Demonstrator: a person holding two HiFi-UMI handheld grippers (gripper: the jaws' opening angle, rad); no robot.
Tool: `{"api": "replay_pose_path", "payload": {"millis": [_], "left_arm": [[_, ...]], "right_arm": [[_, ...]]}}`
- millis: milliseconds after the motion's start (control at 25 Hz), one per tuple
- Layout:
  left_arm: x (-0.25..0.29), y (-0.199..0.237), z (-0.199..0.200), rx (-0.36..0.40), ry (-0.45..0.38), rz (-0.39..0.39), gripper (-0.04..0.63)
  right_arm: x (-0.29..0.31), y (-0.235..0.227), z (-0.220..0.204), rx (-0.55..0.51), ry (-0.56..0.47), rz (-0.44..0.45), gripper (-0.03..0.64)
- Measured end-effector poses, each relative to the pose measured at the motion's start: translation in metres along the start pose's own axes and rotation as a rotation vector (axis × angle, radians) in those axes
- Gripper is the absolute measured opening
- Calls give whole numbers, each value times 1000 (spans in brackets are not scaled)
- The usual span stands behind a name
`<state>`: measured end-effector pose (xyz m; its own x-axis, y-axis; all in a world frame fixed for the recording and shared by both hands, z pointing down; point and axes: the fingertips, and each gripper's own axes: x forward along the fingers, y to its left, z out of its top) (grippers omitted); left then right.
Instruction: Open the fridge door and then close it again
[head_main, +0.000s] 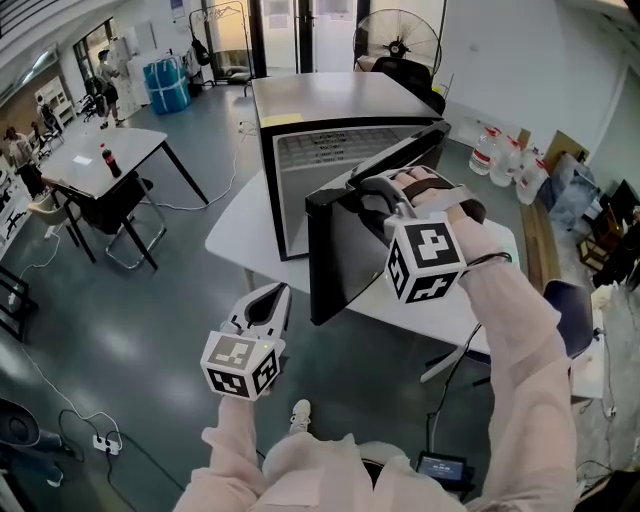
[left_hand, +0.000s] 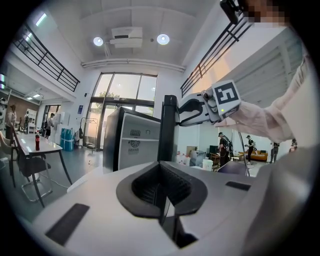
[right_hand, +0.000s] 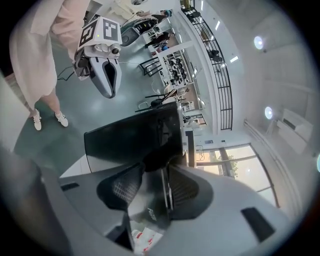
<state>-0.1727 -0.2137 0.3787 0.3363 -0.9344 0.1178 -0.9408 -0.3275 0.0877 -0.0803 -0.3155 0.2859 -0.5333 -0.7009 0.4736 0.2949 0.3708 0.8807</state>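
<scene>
A small fridge (head_main: 330, 110) sits on a white table (head_main: 240, 235), its dark door (head_main: 345, 250) swung open toward the near side. The right claw (head_main: 372, 192) straddles the door's top edge with its jaws apart, probably to steer it. The left claw (head_main: 272, 298), closed and empty, hangs low, clear of the swing. A grey floor (head_main: 130, 330) spreads through a large hall.

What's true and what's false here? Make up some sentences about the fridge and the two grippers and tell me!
1. The fridge has its door open. True.
2. The fridge stands on the floor. False: it stands on a white table.
3. The left gripper grips a bottle. False: its jaws are together with nothing between them.
4. The right gripper is at the door's top edge. True.
</scene>
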Motion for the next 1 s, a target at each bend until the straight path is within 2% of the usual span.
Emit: {"api": "replay_pose_path", "payload": {"millis": [400,1000], "left_arm": [[-26,-61,-30,1,28,-21,11],[-19,-133,-35,28,48,-90,11]], "right_arm": [[-43,36,-18,-29,25,12,173],[-100,68,-75,-69,72,-7,179]]}}
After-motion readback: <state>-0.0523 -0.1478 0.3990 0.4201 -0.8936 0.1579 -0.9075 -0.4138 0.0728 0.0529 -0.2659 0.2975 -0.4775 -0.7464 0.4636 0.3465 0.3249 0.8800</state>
